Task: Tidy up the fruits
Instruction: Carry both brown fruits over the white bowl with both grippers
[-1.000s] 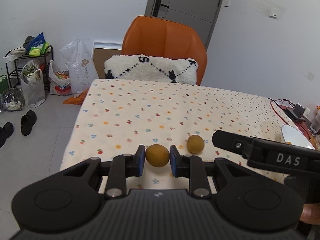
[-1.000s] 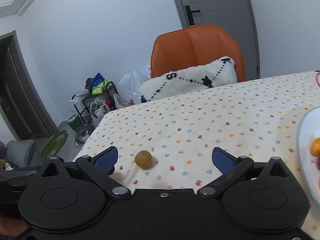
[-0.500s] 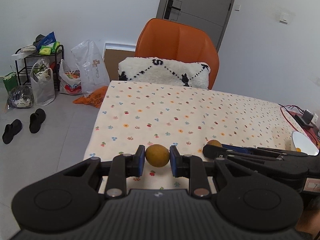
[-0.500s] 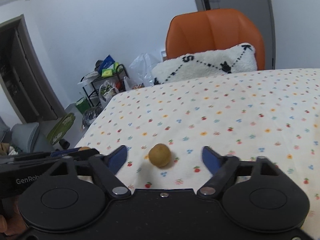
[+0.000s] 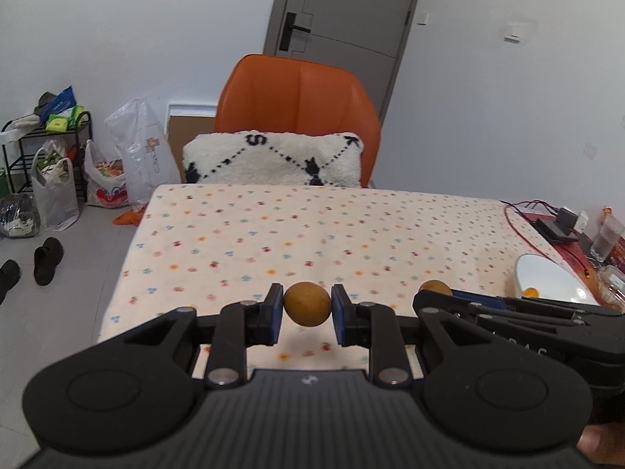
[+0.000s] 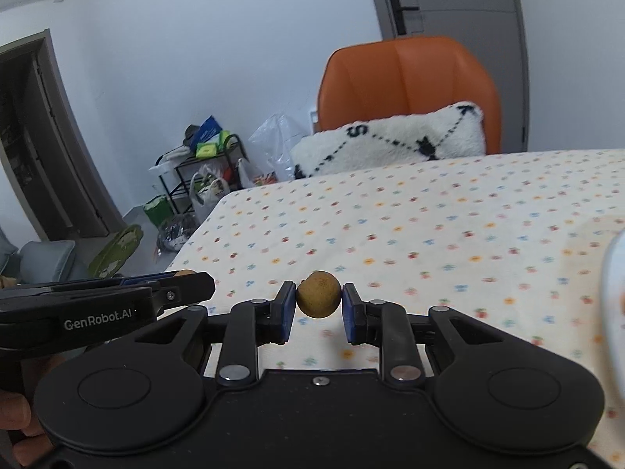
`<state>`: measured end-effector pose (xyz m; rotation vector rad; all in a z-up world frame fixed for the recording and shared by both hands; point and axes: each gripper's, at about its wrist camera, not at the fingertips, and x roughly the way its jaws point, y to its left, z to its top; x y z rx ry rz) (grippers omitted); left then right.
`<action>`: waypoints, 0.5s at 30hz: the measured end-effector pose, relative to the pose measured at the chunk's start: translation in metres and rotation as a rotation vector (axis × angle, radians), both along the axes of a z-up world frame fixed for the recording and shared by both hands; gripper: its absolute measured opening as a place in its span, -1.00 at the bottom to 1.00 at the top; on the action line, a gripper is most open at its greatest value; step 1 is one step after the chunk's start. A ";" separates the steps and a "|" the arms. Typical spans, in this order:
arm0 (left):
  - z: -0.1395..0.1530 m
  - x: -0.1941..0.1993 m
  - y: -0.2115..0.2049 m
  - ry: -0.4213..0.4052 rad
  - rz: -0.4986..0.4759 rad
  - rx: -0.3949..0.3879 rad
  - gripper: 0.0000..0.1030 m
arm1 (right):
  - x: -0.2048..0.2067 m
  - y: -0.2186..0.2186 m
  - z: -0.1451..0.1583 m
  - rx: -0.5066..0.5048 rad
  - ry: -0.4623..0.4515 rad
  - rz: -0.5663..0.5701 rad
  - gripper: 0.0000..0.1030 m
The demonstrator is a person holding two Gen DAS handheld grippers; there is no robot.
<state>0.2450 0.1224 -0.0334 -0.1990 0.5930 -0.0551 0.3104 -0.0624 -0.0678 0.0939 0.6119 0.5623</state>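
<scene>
My left gripper (image 5: 307, 309) is shut on a round brown-yellow fruit (image 5: 307, 304) and holds it just above the flowered tablecloth (image 5: 312, 226). My right gripper (image 6: 318, 300) is shut on a second brown fruit (image 6: 318, 294), also near the cloth. In the left wrist view the second fruit (image 5: 436, 287) peeks over the right gripper's fingers. A white plate (image 5: 547, 279) at the right holds a small orange fruit (image 5: 531, 292). In the right wrist view the plate's rim (image 6: 613, 273) is a blur at the right edge.
An orange chair (image 5: 297, 97) with a white patterned cushion (image 5: 273, 158) stands behind the table. Cables, a black box (image 5: 554, 230) and a glass (image 5: 605, 238) lie at the table's right end. The table's left edge (image 5: 129, 250) drops to the floor with shoes and bags.
The right gripper has moved left around the second fruit and shut on it. The left gripper has kept its fruit and shifted a little.
</scene>
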 end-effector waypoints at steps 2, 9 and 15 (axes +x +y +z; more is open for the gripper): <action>0.004 -0.001 -0.010 -0.007 -0.020 -0.001 -0.53 | -0.004 -0.010 0.004 0.005 -0.007 -0.018 -0.54; 0.018 -0.004 -0.045 -0.037 -0.086 -0.003 -0.53 | -0.023 -0.047 0.021 0.004 -0.046 -0.081 -0.54; 0.029 -0.005 -0.075 -0.055 -0.142 0.012 -0.53 | -0.037 -0.080 0.030 0.006 -0.069 -0.148 -0.54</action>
